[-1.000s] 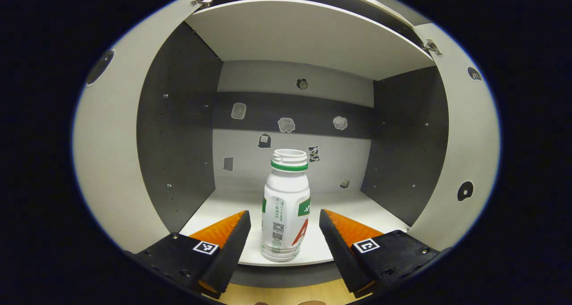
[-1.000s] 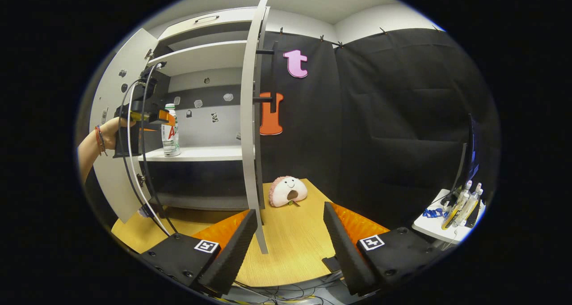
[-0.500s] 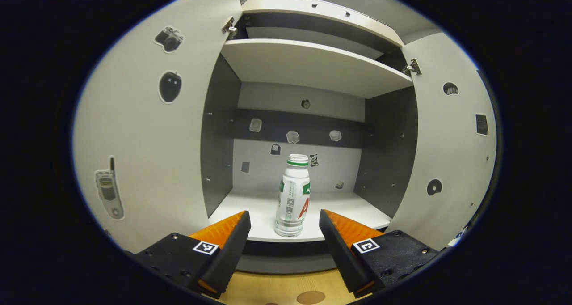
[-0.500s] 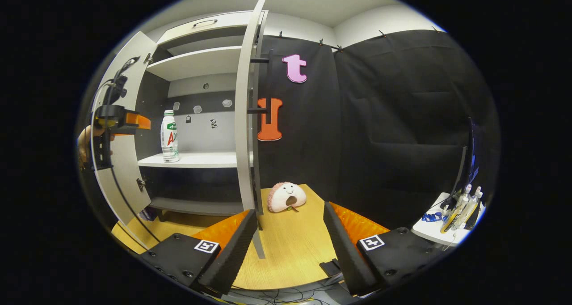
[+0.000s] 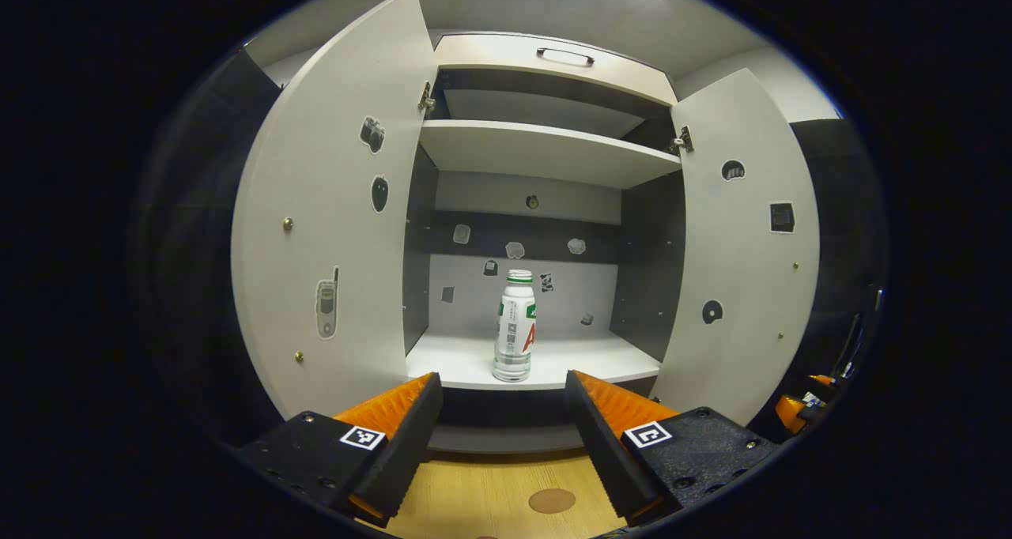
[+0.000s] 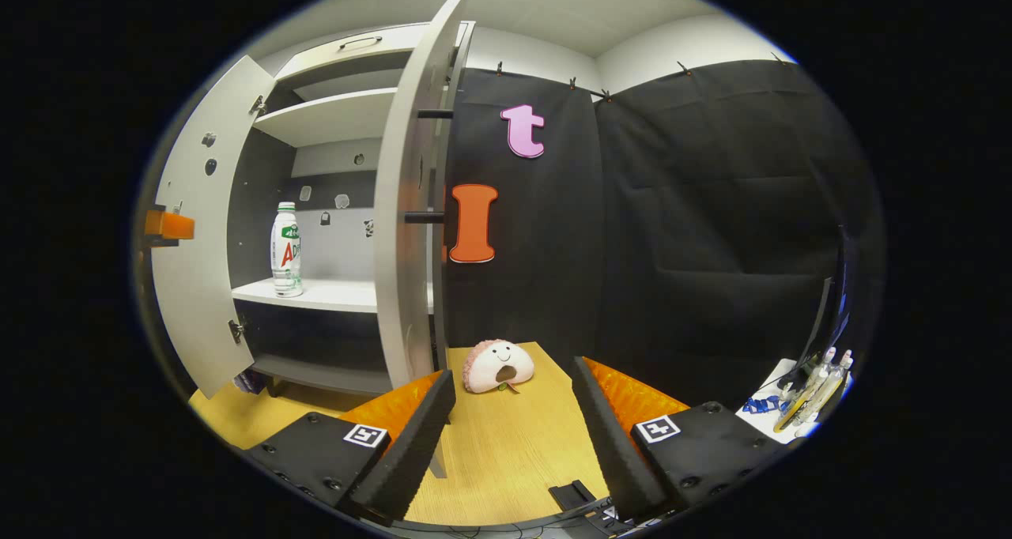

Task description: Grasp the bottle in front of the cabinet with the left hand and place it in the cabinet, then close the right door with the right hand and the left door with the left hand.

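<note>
A white bottle (image 5: 515,327) with a green neck ring stands upright near the front edge of the cabinet's middle shelf (image 5: 466,361); the right gripper view shows the bottle (image 6: 285,250) too. Both cabinet doors stand open: the left door (image 5: 332,223) and the right door (image 5: 743,246). My left gripper (image 5: 504,416) is open and empty, well back from the shelf. My right gripper (image 6: 512,412) is open and empty over the wooden table, with the right door's edge (image 6: 403,207) just left of it. An orange finger of the left gripper (image 6: 168,225) shows at the far left.
A pink plush toy (image 6: 497,364) lies on the wooden table (image 6: 498,452) beside the cabinet. A side table with small bottles and tools (image 6: 806,381) stands at the far right. An upper shelf (image 5: 545,148) and a drawer with a handle (image 5: 564,53) top the cabinet.
My left gripper has drawn straight back from the bottle, which stays on the shelf. My right gripper has shifted a little rightward and nearer the right door's edge.
</note>
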A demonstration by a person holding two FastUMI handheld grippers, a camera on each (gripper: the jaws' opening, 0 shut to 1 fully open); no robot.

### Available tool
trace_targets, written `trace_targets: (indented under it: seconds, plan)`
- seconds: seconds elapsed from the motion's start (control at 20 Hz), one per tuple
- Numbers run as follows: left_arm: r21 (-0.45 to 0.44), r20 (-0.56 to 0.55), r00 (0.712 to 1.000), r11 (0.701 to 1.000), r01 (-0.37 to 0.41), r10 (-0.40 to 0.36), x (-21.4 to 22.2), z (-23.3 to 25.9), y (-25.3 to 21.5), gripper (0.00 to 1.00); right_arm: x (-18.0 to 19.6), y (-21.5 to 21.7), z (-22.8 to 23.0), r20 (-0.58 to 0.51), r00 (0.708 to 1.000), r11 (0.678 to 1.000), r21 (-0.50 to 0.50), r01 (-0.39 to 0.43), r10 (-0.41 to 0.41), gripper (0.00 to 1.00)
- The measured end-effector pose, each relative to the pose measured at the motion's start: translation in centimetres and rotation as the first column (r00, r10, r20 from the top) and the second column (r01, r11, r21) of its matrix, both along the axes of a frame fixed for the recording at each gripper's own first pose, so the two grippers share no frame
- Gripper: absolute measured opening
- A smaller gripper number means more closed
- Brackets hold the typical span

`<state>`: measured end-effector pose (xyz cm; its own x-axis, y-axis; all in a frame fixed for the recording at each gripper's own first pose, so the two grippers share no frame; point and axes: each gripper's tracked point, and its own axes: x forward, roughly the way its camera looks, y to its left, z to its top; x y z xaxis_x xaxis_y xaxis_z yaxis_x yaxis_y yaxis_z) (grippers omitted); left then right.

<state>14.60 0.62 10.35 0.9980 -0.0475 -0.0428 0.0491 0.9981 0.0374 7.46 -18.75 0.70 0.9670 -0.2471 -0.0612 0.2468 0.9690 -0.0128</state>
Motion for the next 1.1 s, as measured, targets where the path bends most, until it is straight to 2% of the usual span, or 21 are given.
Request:
trace_targets:
  seconds: [0.15, 0.3, 0.55, 0.85, 0.9, 0.95, 1.1]
  plan:
    - [-0.019, -0.006, 1.0, 1.0, -0.002, 0.002, -2.8, -0.2, -0.3, 0.95, 1.8, -1.2, 0.4, -0.002, 1.0, 0.999, 0.033, -0.004, 0.004, 0.98]
    - [0.005, 0.026, 0.999, 0.999, -0.043, 0.043, -4.6, 0.6, 0.6, 0.95, 3.8, -2.1, 1.6, 0.014, 1.0, 1.0, 0.015, -0.004, 0.003, 0.98]
    - [-0.007, 0.044, 0.994, 0.995, -0.102, 0.102, -6.7, 1.1, 2.6, 0.95, 6.5, -2.1, 2.4, 0.019, 0.999, 0.999, 0.004, -0.042, 0.042, 0.98]
    - [-0.015, 0.066, 0.988, 0.99, -0.14, 0.141, -7.5, 2.1, 4.4, 0.95, 7.3, -0.8, 2.1, 0.008, 0.996, 0.996, -0.001, -0.084, 0.084, 0.98]
    - [-0.019, 0.067, 0.987, 0.99, -0.142, 0.143, -7.5, 2.1, 4.6, 0.95, 7.2, -0.9, 2.1, 0.007, 0.997, 0.997, 0.0, -0.081, 0.081, 0.96]
    - [-0.022, 0.067, 0.987, 0.989, -0.144, 0.145, -7.6, 2.2, 4.8, 0.95, 7.3, -0.9, 2.0, 0.007, 0.997, 0.997, 0.002, -0.08, 0.08, 0.89]
    - [-0.024, 0.064, 0.988, 0.989, -0.143, 0.144, -7.5, 2.1, 5.1, 0.95, 7.0, -0.4, 2.1, 0.011, 0.996, 0.996, -0.003, -0.091, 0.091, 0.89]
